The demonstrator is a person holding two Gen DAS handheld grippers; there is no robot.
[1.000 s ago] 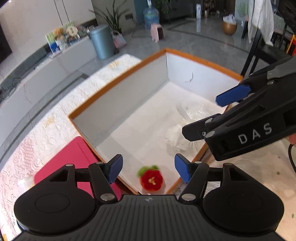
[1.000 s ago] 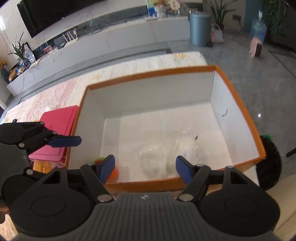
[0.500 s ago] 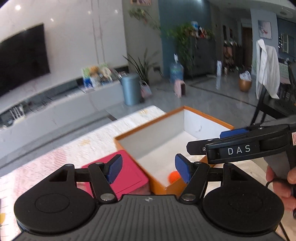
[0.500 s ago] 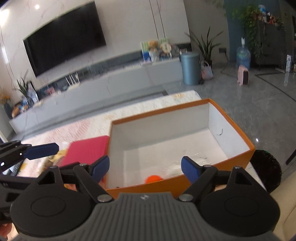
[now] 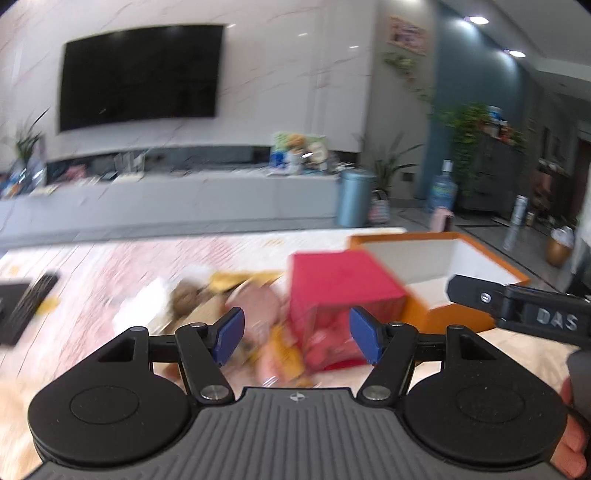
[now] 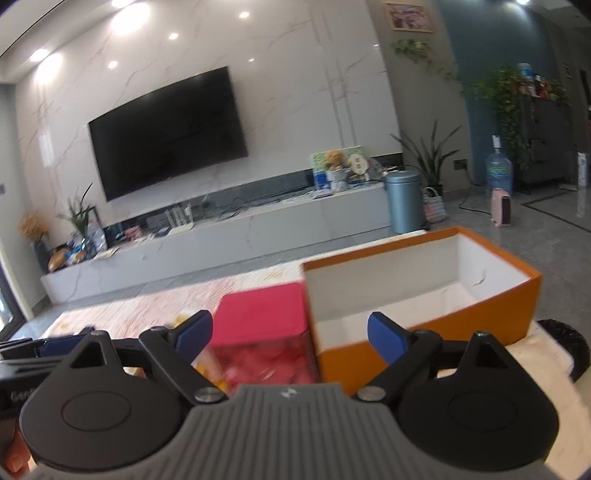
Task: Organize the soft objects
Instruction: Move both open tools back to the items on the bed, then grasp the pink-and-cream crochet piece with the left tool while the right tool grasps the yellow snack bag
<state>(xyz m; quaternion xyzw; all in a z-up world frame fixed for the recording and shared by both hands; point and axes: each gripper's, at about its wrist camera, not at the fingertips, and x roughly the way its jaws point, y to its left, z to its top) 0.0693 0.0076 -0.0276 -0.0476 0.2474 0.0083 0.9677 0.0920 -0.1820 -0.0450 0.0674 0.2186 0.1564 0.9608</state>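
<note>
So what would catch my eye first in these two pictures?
Probably the orange box, open and white inside, standing at the right, with a bright red box touching its left side. Behind them, a big black television fills the marble wall.

Bright, even room light from ceiling spotlights point(image 6: 125, 14) at eleven o'clock, glare on the marble wall point(image 6: 295, 92), heavy motion blur low down, fisheye bending at edges.

Right tool point(image 6: 290, 334) at lower centre, jaws opening on nothing; open orange cardboard box point(image 6: 424, 295) right, blurred, possibly lidded red box point(image 6: 262, 314) beside it.
</note>
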